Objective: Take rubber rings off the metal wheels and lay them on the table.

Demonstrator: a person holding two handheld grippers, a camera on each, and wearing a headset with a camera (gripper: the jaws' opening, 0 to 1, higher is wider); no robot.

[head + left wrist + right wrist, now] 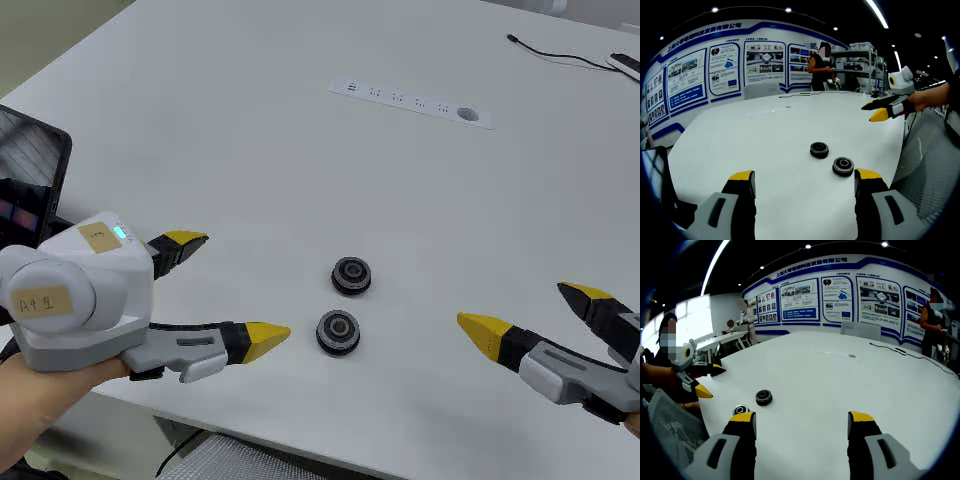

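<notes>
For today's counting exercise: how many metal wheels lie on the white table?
2. The near wheel lies close to the front edge of the table; the far wheel sits just beyond it, not touching. Nothing in view seems to hide more.

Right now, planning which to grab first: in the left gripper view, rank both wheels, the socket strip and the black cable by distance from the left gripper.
1. Right-hand wheel, just ahead.
2. Left-hand wheel, slightly farther.
3. Socket strip, mid-table.
4. Black cable, far edge.
</notes>
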